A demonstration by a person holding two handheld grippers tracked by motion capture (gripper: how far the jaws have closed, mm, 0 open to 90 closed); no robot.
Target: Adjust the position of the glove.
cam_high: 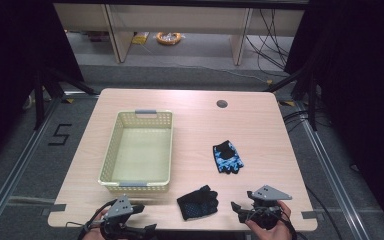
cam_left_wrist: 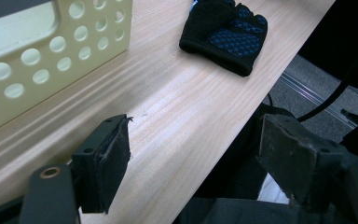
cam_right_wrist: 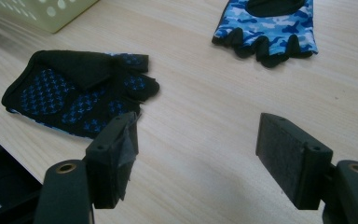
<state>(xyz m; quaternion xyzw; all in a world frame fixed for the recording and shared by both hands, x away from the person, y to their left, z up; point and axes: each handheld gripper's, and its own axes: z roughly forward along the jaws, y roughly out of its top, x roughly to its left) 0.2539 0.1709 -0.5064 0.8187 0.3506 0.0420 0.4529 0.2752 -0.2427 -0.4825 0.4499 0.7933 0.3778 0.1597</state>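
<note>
A black fingerless glove with blue dots (cam_high: pixel 197 202) (cam_left_wrist: pixel 223 35) (cam_right_wrist: pixel 77 91) lies palm up near the table's front edge. A blue camouflage glove (cam_high: pixel 228 157) (cam_right_wrist: pixel 270 28) lies farther back and to the right. My left gripper (cam_high: pixel 139 209) (cam_left_wrist: pixel 193 158) hovers open at the front edge, left of the black glove and in front of the basket. On the other side of that glove my right gripper (cam_high: pixel 236 206) (cam_right_wrist: pixel 196 154) is open too, its jaws over bare wood with nothing between them.
A pale yellow perforated basket (cam_high: pixel 111 152) (cam_left_wrist: pixel 51 46) (cam_right_wrist: pixel 51 14) stands empty on the left half of the wooden table (cam_high: pixel 260 130). A round cable hole (cam_high: pixel 222 104) sits near the far edge. Dark floor and cables lie beyond the table.
</note>
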